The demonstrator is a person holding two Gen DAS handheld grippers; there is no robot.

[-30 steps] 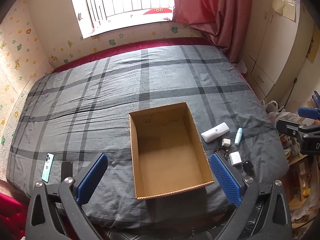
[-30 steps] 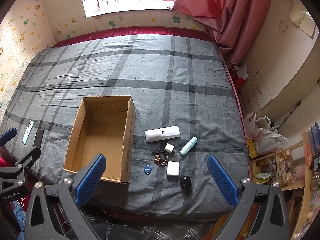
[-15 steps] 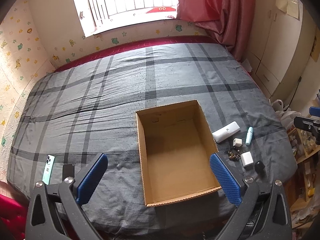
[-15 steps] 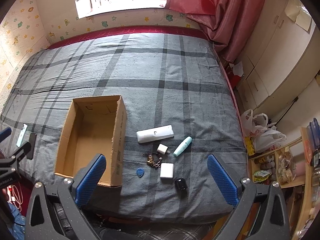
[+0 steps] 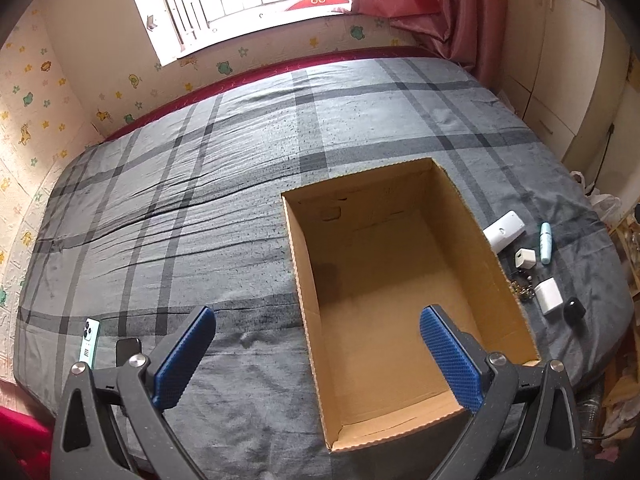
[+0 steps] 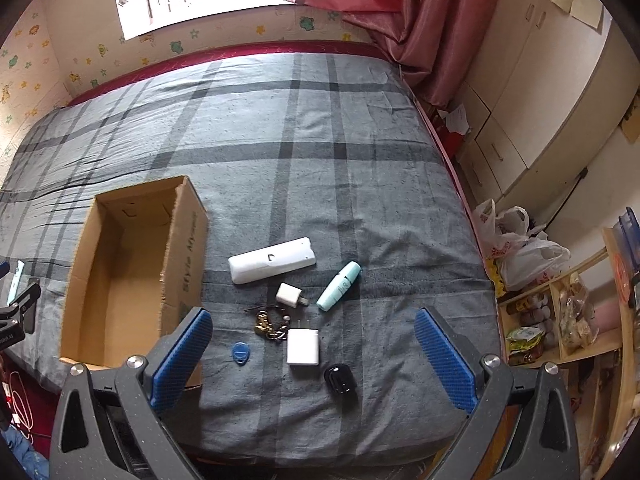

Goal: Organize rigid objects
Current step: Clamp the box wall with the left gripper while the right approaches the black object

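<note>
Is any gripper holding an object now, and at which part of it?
Nothing is held. The left gripper and the right gripper are both open, with empty space between their fingers.

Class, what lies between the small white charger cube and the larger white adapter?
In the right wrist view, a bunch of keys lies between the charger cube and the adapter.

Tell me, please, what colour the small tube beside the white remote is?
Pale mint green tube, clearest in the right wrist view.

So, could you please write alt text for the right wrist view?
The open right hand-held gripper hovers over small items on a grey plaid bed: a white remote, two white chargers, a mint tube, keys, a blue tag and a black object. An empty cardboard box sits to their left.
</note>
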